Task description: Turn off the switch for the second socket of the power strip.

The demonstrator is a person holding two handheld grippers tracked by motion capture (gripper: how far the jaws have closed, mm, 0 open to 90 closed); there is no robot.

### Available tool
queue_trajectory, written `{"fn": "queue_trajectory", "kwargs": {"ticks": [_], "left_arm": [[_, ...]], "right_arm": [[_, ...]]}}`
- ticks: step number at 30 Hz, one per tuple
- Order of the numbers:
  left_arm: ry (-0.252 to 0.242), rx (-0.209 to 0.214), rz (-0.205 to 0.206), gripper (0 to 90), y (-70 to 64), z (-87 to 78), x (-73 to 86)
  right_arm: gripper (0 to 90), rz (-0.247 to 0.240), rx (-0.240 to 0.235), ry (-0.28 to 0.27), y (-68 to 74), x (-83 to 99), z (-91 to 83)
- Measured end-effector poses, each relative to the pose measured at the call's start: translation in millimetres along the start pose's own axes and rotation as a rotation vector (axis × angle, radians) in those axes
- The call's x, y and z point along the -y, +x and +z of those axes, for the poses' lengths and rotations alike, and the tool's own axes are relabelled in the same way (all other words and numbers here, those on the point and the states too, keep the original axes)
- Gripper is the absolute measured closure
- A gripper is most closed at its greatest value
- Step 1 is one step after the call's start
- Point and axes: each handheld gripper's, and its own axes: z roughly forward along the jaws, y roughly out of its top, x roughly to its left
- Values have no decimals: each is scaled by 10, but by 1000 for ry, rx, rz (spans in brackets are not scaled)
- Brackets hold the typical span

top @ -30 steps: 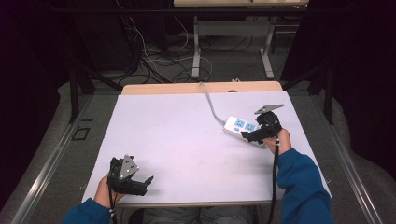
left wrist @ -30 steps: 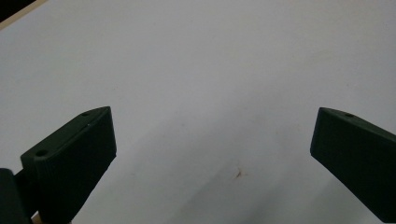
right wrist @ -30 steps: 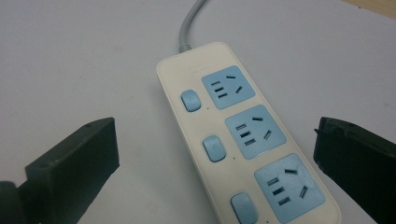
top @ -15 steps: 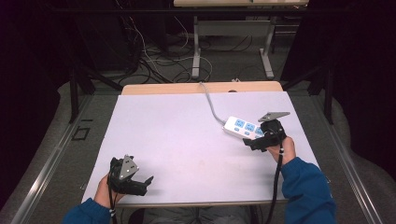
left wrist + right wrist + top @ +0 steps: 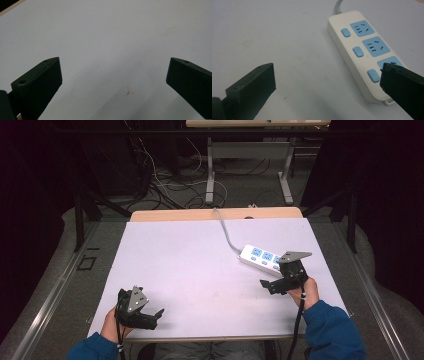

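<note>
At the near edge of the white surface [image 5: 200,270], the left tongs [image 5: 159,312] rest low by the person's left hand [image 5: 114,322], their jaws spread wide with nothing between them; the left gripper view shows bare surface and a faint brownish speck [image 5: 128,92] ahead. Farther along on the right side, the right tongs [image 5: 266,286] sit in the person's right hand [image 5: 306,292], also spread wide and holding nothing. Just beyond and beside them lies the white power strip [image 5: 261,259], flat on the surface, with blue sockets and blue switches. In the right gripper view, one jaw overlaps the strip's near end. Its grey cord [image 5: 225,231] runs toward the far edge.
</note>
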Motion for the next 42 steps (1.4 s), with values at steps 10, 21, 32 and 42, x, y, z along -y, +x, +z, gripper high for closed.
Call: {"fn": "queue_trajectory", "kwargs": {"ticks": [10,21,32,42], "left_arm": [[1,2,-7,2,-3,-1,2],[-1,5,-7,2,-3,3,1],[0,6,-8,2,-8,4,1],[0,6,-11,2,-12,7,1]], "right_arm": [[1,-24,-14,0,134,105,-59],[1,-32,-24,6,242,231,-113],[1,-43,-15,-15,321,323,-155],[1,-43,-16,-5,385,394,-204]]}}
